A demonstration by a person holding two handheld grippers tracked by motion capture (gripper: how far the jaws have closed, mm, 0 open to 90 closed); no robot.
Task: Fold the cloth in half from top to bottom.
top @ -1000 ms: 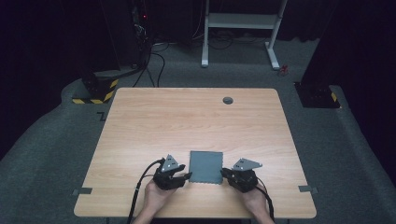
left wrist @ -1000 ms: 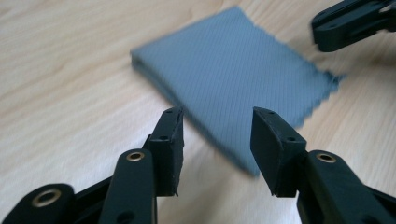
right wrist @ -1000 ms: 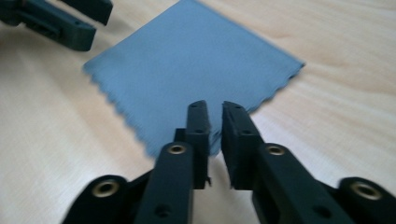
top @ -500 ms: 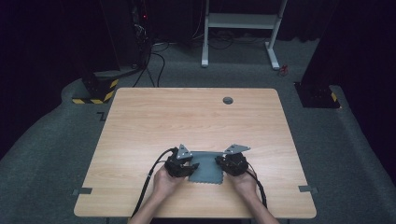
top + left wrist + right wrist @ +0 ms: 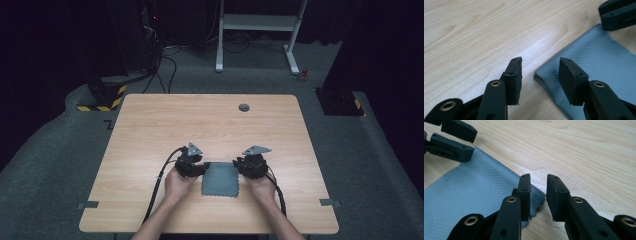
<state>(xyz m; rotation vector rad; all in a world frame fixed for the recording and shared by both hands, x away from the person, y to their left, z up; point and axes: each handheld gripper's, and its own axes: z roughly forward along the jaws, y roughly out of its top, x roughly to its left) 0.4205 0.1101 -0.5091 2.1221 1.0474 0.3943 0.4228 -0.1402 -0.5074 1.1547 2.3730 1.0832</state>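
**Both grippers at the far corners of a folded grey cloth**

Nearest, the person's forearms come in from the bench's near edge, a hand on each gripper. The folded grey cloth [image 5: 220, 179] lies flat on the wooden bench [image 5: 210, 125], near the near edge and about midway across, between the two hands.

The left gripper [image 5: 199, 167] sits at the cloth's far left corner. In the left gripper view its fingers [image 5: 514, 75] stand about half open; one is over bare wood, the other over the cloth's folded edge, the corner lying below the gap and not pinched.

The right gripper [image 5: 245, 167] sits at the cloth's far right corner. Its jaws have just been opening; in the right gripper view the fingers [image 5: 525, 192] stand a little apart, the cloth's scalloped corner lying under one of them and not squeezed.

Farther off, a small dark round fitting [image 5: 244, 107] is set in the bench near its far edge. Beyond the bench, on the grey carpet, stand a white frame [image 5: 260, 30] and a base with yellow-black hazard stripes [image 5: 102, 97].
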